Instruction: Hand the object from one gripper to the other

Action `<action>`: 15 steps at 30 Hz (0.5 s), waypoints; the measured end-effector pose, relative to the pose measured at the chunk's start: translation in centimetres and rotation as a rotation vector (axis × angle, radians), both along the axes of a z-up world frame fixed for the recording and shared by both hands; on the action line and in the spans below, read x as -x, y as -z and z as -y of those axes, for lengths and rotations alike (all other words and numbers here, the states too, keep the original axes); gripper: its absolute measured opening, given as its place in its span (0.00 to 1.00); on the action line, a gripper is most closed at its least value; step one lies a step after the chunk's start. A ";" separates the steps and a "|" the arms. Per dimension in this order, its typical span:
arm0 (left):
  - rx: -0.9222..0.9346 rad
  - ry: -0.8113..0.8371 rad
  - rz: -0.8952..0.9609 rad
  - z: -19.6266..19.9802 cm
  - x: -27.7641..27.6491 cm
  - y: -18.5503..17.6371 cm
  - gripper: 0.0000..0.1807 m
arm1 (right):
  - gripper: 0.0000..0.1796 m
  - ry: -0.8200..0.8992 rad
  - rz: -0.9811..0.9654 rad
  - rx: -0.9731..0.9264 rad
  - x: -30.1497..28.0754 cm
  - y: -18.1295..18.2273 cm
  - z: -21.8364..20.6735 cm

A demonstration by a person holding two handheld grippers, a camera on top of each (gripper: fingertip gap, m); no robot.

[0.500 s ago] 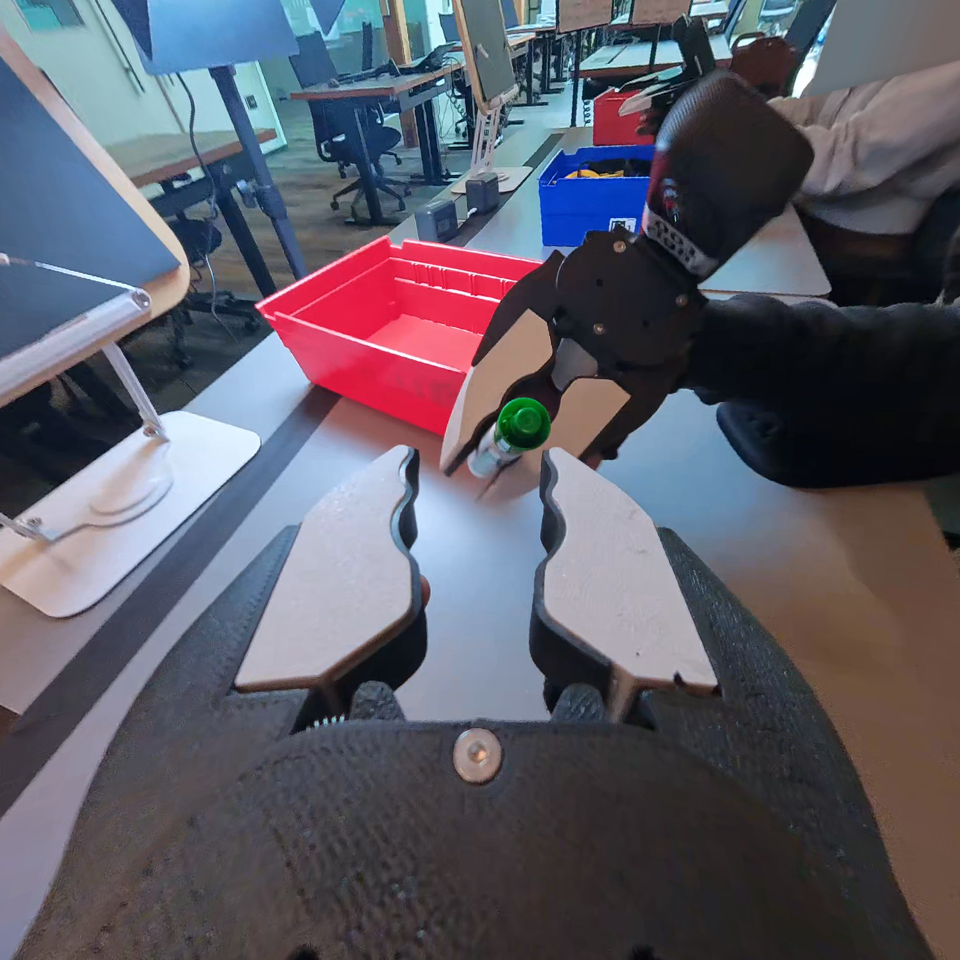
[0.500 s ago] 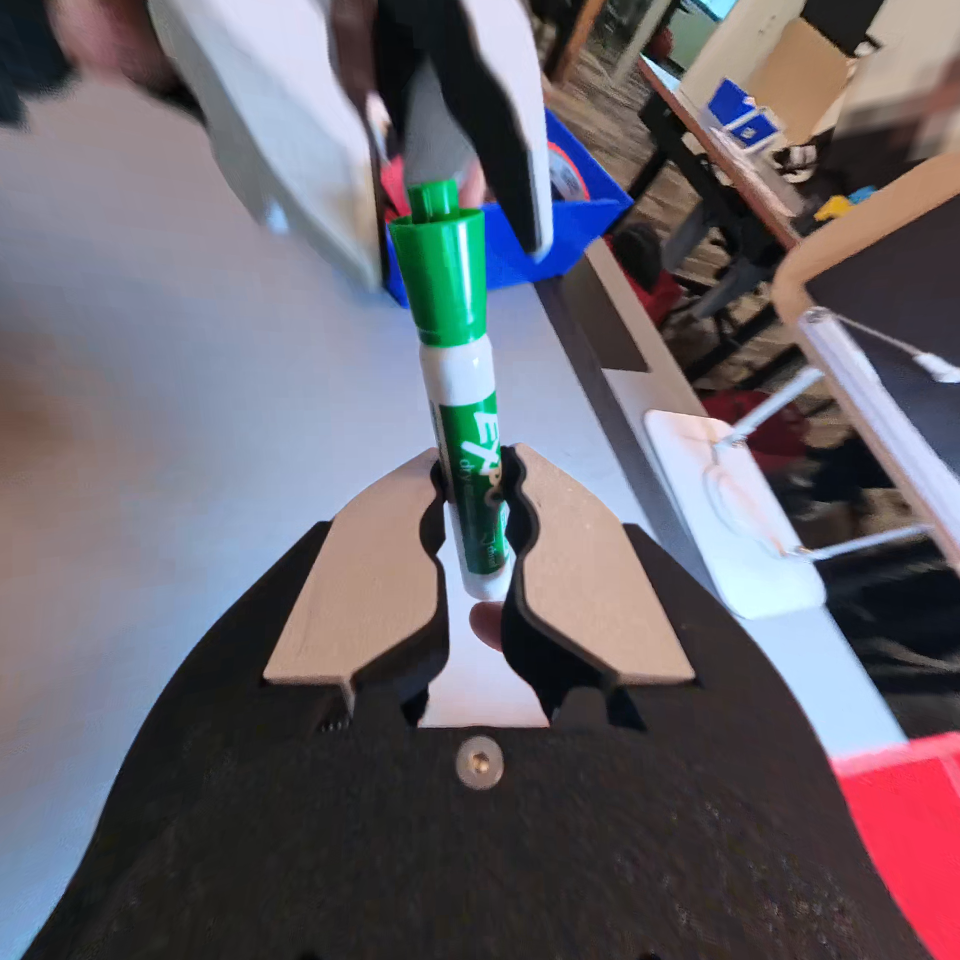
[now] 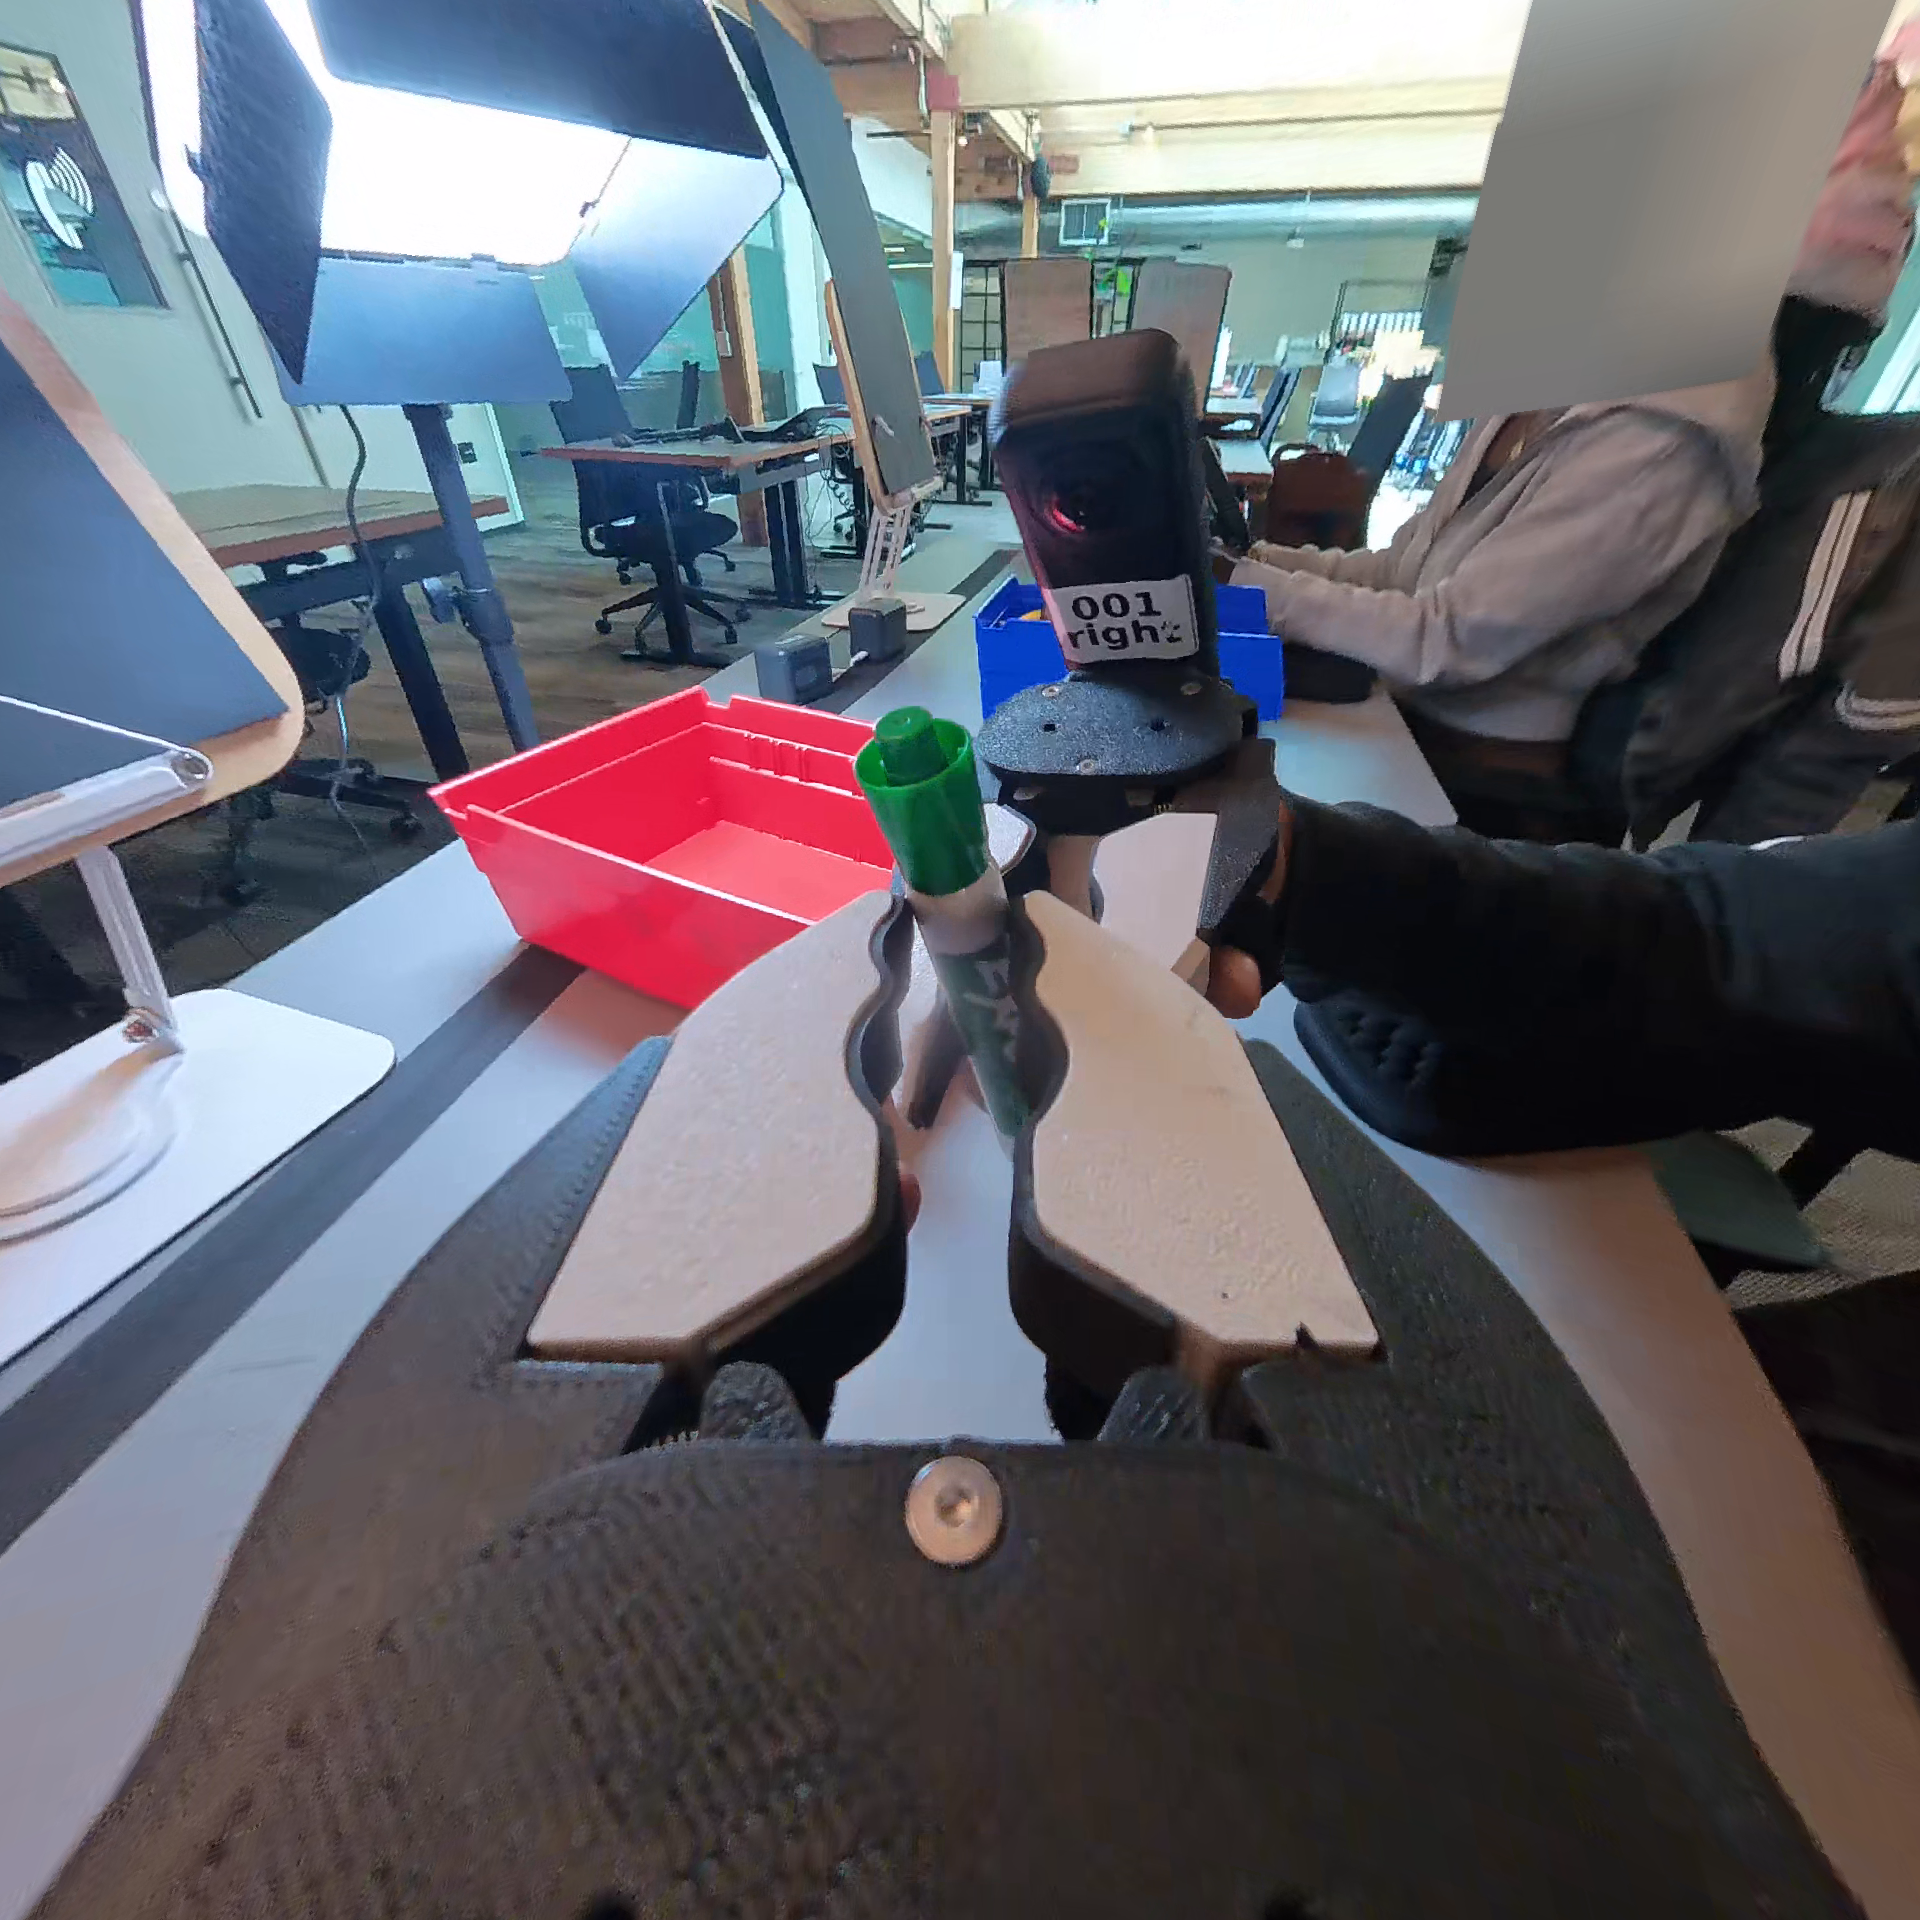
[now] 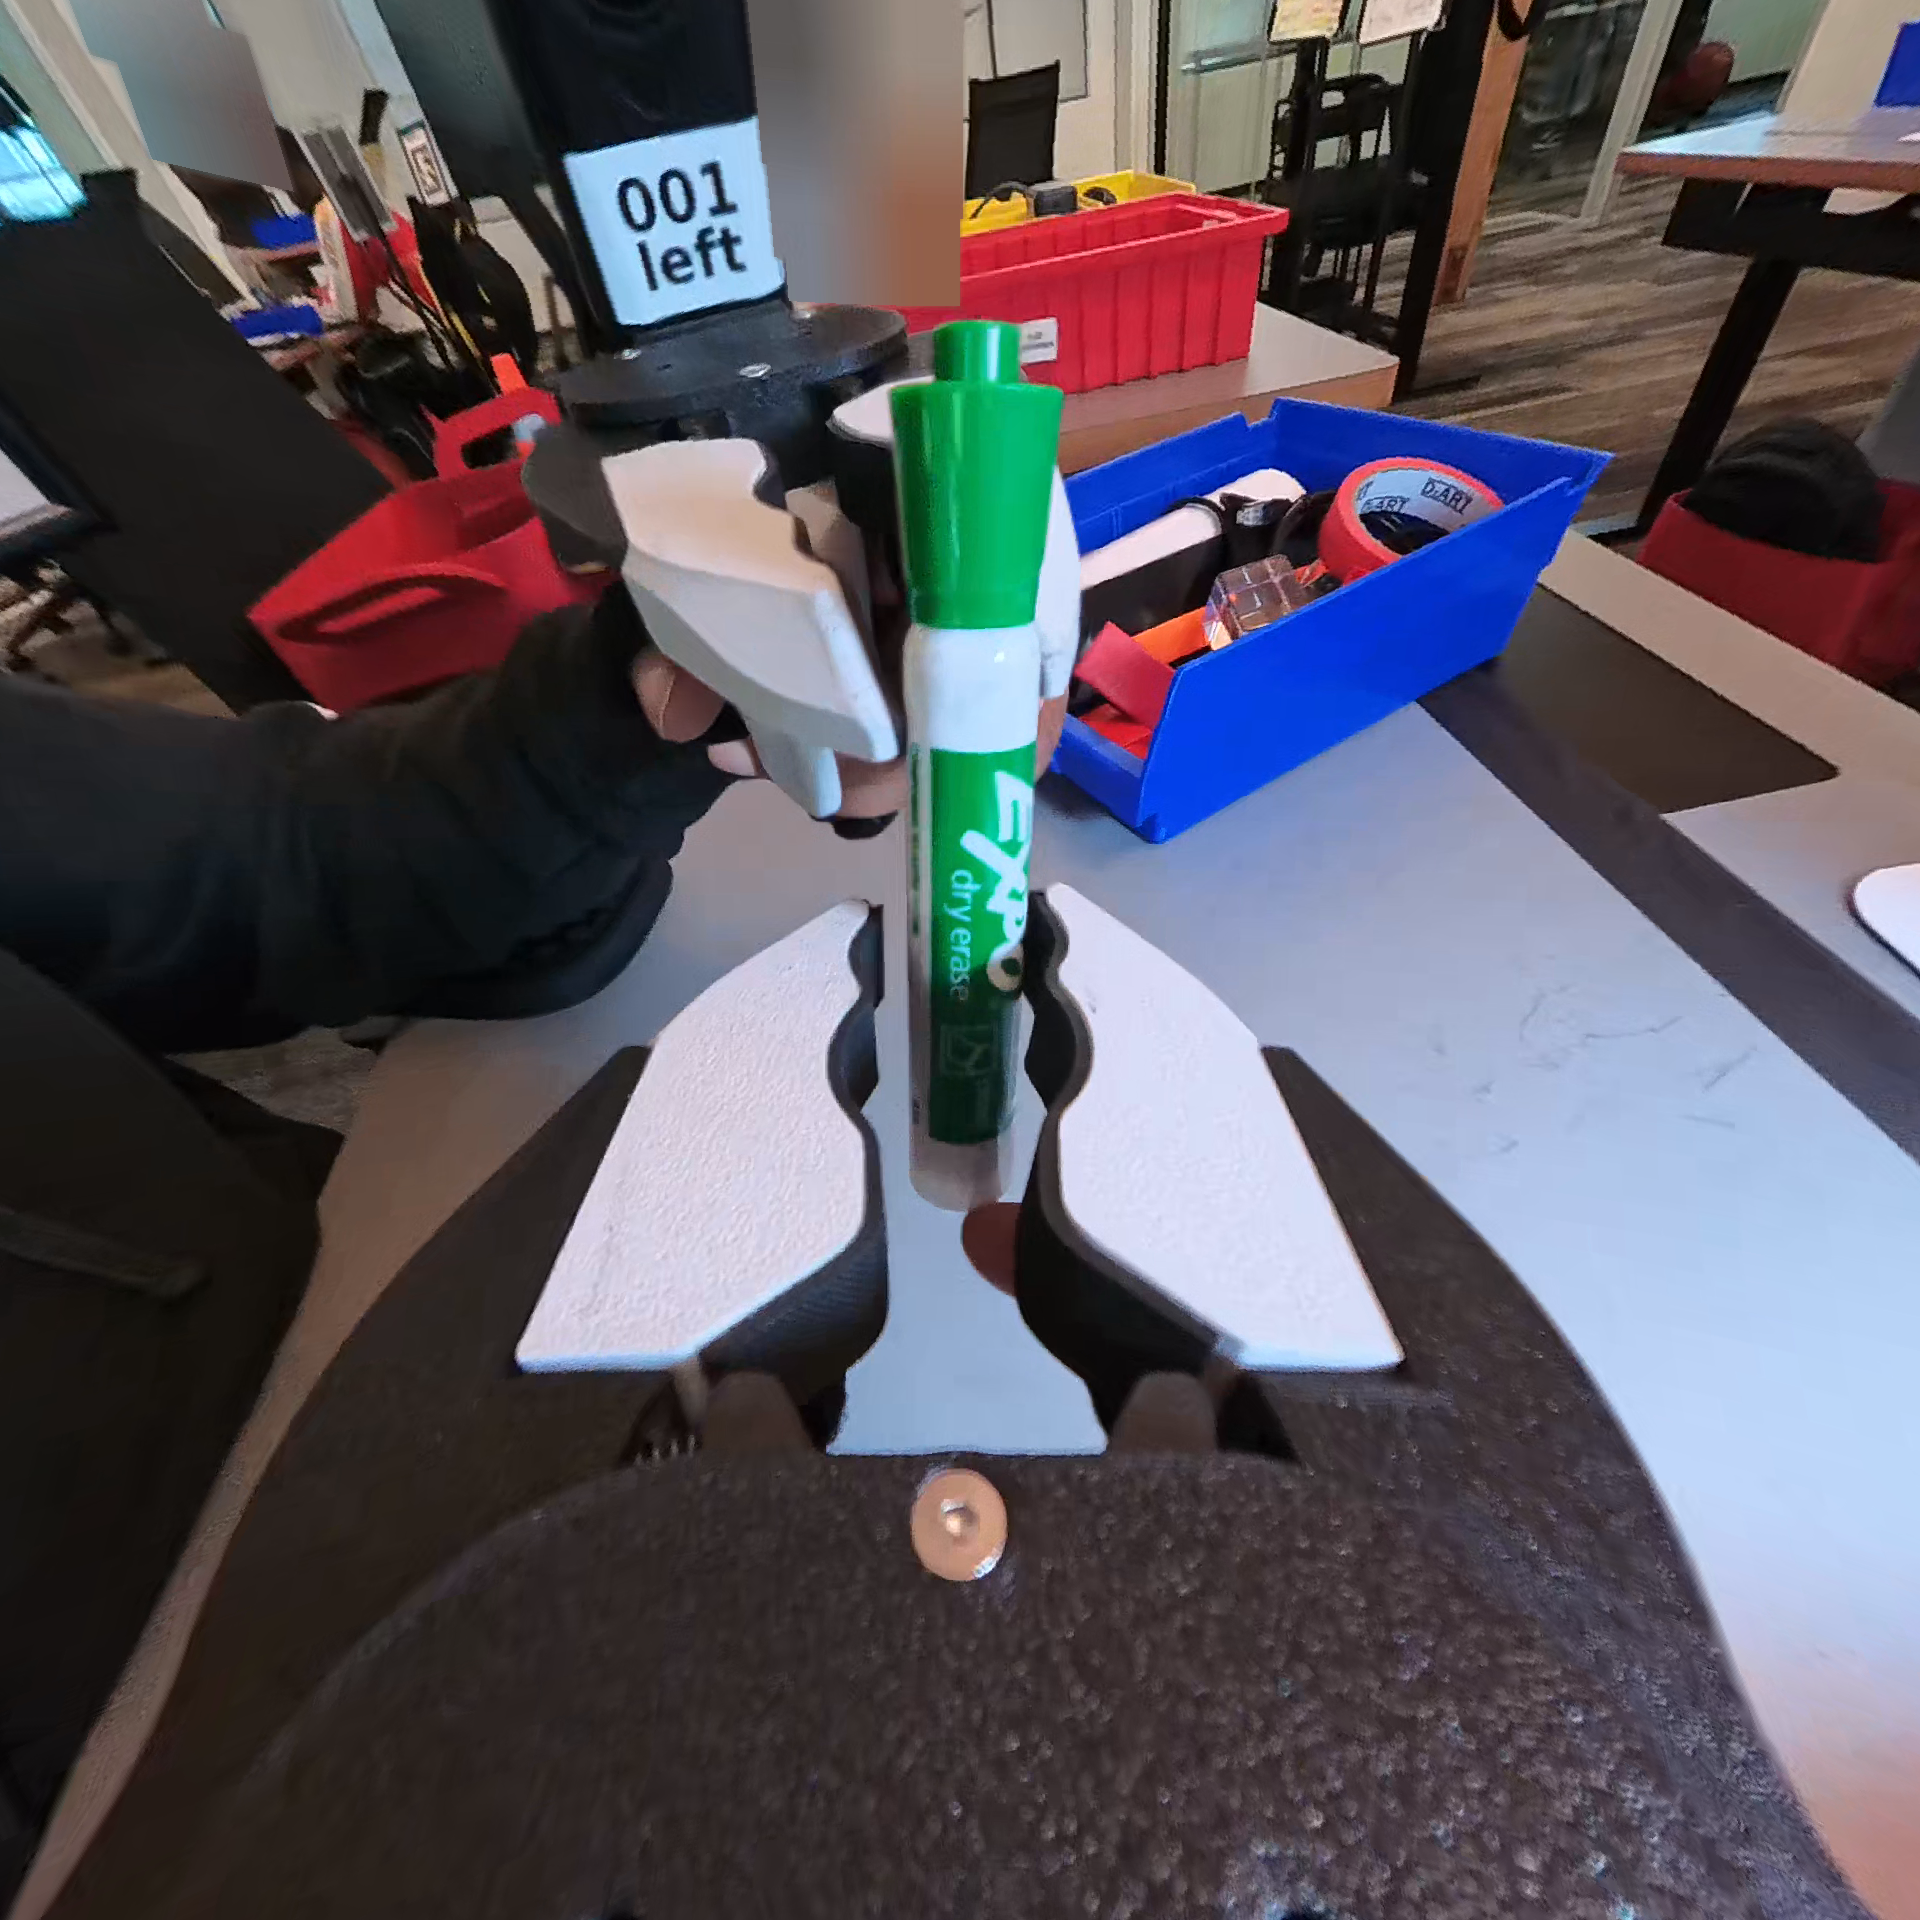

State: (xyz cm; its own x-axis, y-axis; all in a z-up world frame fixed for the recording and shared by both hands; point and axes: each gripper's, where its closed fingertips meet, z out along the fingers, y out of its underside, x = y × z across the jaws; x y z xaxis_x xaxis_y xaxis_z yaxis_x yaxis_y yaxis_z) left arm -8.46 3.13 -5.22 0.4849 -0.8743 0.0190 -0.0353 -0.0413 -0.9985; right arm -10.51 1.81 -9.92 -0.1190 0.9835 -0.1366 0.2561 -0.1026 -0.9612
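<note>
Left wrist view: I am holding my left gripper above the grey table, and its two pale fingers are pressing in on the green marker right at their tips, so this tool is clamped on the marker. The marker is standing nearly upright in the air, cap uppermost, leaning slightly to the left. Just behind it my right gripper is facing me, and my gloved right hand is gripping its handle; its fingertips are mostly hidden behind my own fingers here. A red bin is sitting on the table beyond the marker to the left, and a blue bin is standing farther back.

Right wrist view: my right gripper is pinching the lower, labelled part of the marker between its notched fingertips, so it too is closed on the marker. The marker is rising straight up from those tips, well clear of the table. Higher up, my left gripper is reaching in from the far side, one finger lying on each side of the barrel near the white band below the cap. A blue bin holding a red tape roll is resting on the table to the right.
</note>
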 end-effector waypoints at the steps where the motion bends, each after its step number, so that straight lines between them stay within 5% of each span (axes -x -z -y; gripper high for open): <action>1: 0.017 0.000 0.013 -0.2 0.2 0.1 0.10 | 0.15 0.009 0.010 -0.027 -0.1 0.2 -0.2; 6: 0.067 -0.062 -0.003 -1.4 1.7 0.9 0.09 | 0.20 0.066 0.008 -0.147 -1.2 -0.8 -1.4; 15: -0.122 -0.197 -0.531 -2.1 -0.1 6.1 0.10 | 0.19 0.204 0.077 -0.314 -2.9 -2.9 -2.5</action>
